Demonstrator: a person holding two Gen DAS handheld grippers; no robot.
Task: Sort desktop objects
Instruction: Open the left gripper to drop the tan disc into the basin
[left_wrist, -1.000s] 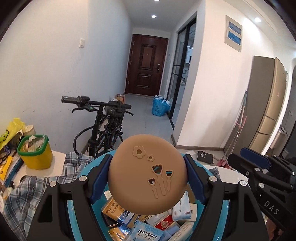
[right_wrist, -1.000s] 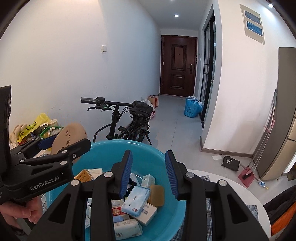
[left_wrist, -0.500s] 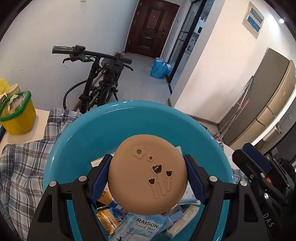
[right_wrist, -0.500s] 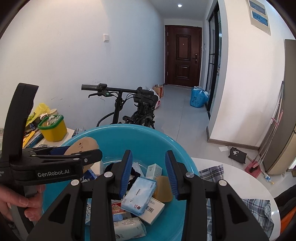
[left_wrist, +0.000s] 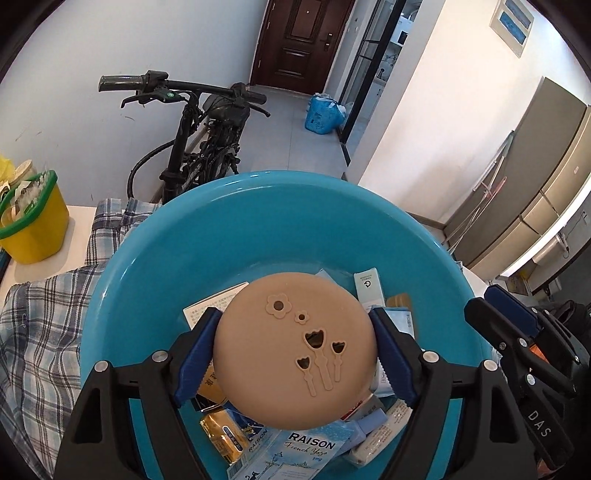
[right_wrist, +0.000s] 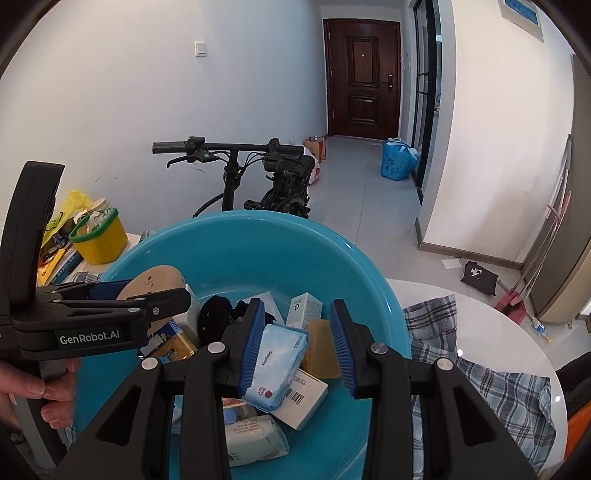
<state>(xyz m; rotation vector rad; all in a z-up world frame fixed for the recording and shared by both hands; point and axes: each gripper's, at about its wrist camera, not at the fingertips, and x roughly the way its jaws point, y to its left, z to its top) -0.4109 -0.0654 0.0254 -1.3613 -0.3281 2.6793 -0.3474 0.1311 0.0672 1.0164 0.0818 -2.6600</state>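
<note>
A tan round disc (left_wrist: 295, 347) with flower cut-outs sits between the blue pads of my left gripper (left_wrist: 293, 314). The jaws are opening, and the pads still touch the disc's edges. It hangs low inside the blue basin (left_wrist: 221, 229), over several small boxes and packets. In the right wrist view the left gripper (right_wrist: 147, 291) and the disc (right_wrist: 155, 277) are at the basin's (right_wrist: 258, 251) left side. My right gripper (right_wrist: 297, 308) stands open above a blue tissue pack (right_wrist: 280, 354), gripping nothing. It also shows at the right edge of the left wrist view (left_wrist: 482, 299).
The basin rests on a plaid cloth (left_wrist: 37, 325) on a white round table (right_wrist: 480, 306). A yellow bin (left_wrist: 29, 229) with a green rim stands at the left. A bicycle (left_wrist: 207, 147) leans just past the table. A person's hand (right_wrist: 37, 387) holds the left gripper.
Both grippers have sunk and tipped down toward the basin. The left one carried the tan disc from above the rim to low inside the basin. The right jaws have kept their gap.
</note>
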